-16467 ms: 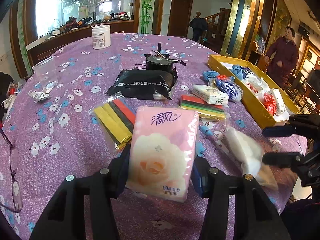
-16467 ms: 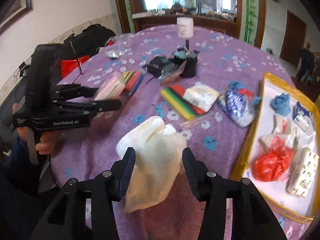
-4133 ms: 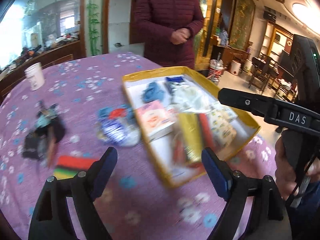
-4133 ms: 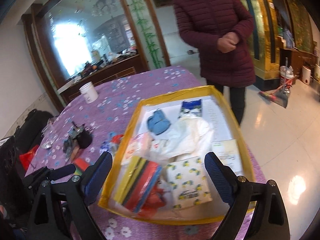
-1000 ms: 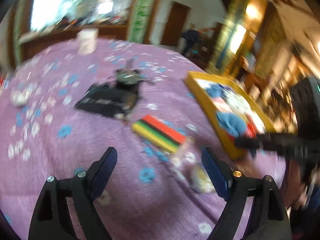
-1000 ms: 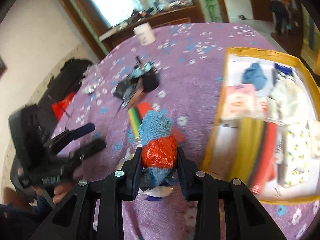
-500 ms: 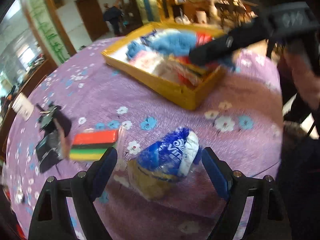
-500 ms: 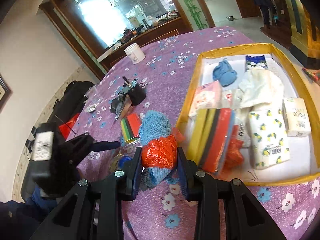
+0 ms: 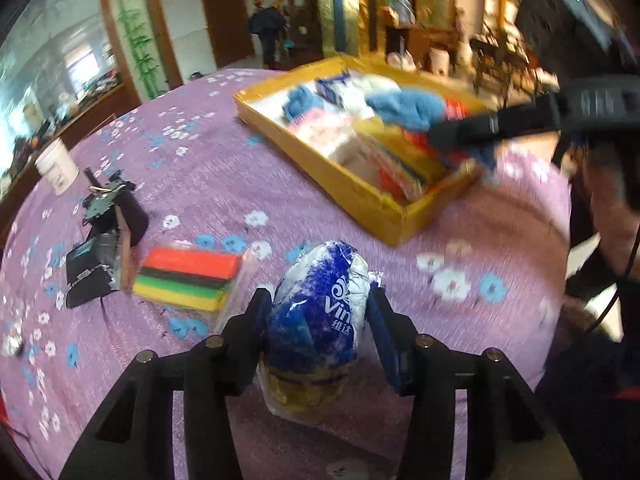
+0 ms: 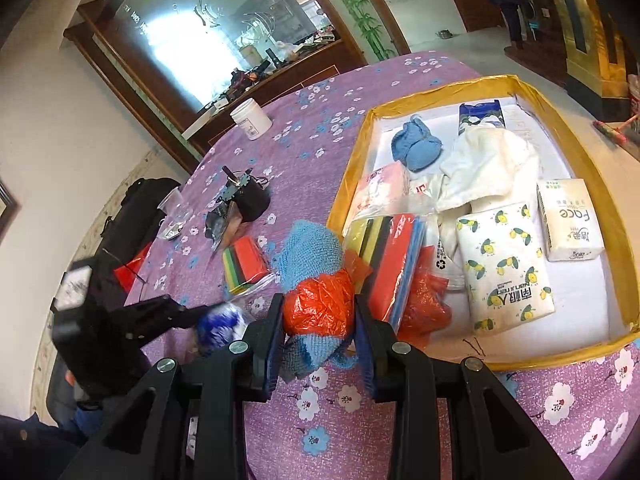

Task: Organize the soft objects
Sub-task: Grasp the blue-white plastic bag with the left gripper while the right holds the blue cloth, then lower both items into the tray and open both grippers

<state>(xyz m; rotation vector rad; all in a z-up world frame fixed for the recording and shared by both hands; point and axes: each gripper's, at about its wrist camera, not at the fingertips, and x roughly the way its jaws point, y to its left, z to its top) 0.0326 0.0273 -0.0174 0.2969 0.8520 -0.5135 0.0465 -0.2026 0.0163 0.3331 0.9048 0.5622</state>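
Squeezing "Vin…" blue-and-white packet (image 9: 320, 312) (letters cut off), left claw (image 9: 318, 332).

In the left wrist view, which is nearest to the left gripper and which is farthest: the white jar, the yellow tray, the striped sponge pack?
From the left gripper, which has just been closing on the blue-and-white packet:
1. Striped sponge pack, just beyond on the left.
2. Yellow tray, farther on the right.
3. White jar, farthest, far left.

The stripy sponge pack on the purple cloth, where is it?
In the left wrist view, the stripy sponge pack lies left of the tongs, between the black pouch and the blue-and-white packet.
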